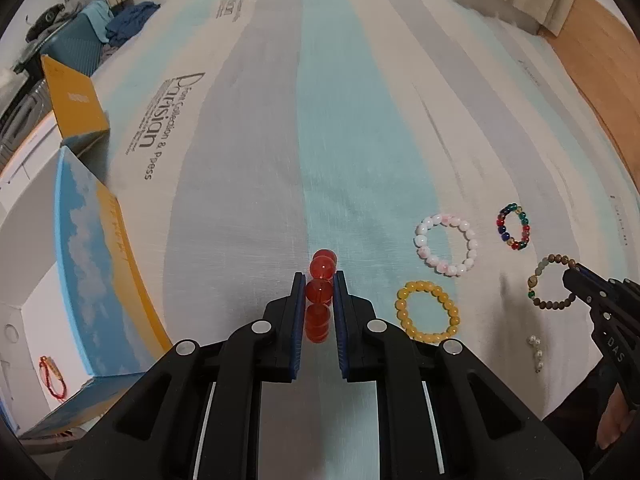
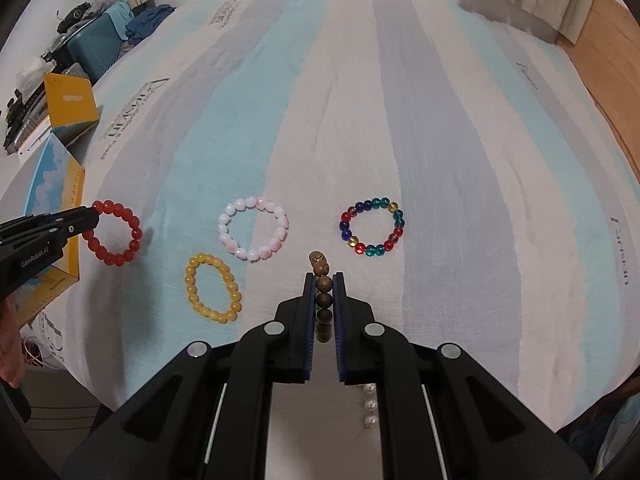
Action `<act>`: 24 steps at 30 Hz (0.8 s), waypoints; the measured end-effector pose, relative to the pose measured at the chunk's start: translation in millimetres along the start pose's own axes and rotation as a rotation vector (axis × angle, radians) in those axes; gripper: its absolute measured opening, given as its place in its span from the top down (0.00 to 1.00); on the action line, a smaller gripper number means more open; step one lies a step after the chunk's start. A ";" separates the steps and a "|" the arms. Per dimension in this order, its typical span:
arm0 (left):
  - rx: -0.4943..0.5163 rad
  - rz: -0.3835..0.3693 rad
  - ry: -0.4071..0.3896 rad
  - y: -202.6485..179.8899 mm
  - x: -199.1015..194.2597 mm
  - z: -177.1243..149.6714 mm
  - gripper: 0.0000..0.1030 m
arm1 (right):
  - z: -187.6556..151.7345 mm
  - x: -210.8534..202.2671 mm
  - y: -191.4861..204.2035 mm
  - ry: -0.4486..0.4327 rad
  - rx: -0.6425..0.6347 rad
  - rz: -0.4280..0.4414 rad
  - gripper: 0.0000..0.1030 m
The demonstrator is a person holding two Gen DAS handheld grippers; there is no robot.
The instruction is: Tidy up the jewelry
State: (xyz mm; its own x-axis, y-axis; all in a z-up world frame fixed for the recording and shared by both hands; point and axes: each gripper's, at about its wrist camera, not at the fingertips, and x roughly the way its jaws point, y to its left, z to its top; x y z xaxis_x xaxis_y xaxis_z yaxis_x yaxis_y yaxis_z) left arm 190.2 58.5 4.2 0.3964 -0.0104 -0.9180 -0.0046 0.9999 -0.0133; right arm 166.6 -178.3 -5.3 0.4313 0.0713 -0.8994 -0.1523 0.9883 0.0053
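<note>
Left tool (image 1: 319,280), seen from its own wrist camera: jaws nearly shut, pinching the red bracelet (image 1: 320,292) edge-on, so that only a stacked column of beads shows between the blue pads (image 1: 297,320). Ring plane roughly in line with the fingers, long axis running away from the camera toward the striped bedsheet (image 1: 360,140). Held clear of the sheet, by the look of it, presumably for carrying to the open blue-and-yellow box (image 1: 92,272) at left, where a thin red cord bracelet (image 1: 52,376) lies just beside the box on a white surface. White-pink bracelet (image 1: 446,244), yellow bracelet (image 1: 427,311) and multicoloured bracelet (image 1: 514,226) lying flat on the bed to the right, near one another but apart, each ring open to a pinch from above. Pearl string (image 1: 536,354) near the lower right.

Right tool (image 2: 324,278), seen from its own wrist camera: jaws fully closed on the brown wooden bracelet (image 2: 323,292), again edge-on, beads stacked in a line along the fingers, ring hanging below and ahead of the fingertips. Same bracelet visible in the left view as an open loop gripped at its right side, so its plane stands steeply rather than flat. Red bracelet appears at far left here as a full ring, gripped at its left rim, over the box's edge. Three flat bracelets still unsorted, judging by their spread.
</note>
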 end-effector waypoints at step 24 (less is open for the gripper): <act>-0.061 0.023 -0.116 62.7 -91.4 -19.0 0.88 | 19.9 -60.4 93.7 -0.101 -0.105 0.060 0.93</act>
State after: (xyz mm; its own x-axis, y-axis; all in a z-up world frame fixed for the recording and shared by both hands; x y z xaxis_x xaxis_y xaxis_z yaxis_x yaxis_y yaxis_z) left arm 136.2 121.9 79.7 0.4988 0.0168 -0.8665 -0.0693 0.9974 -0.0206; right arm 143.9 -87.3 58.3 0.5051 0.1480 -0.8503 -0.2699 0.9629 0.0072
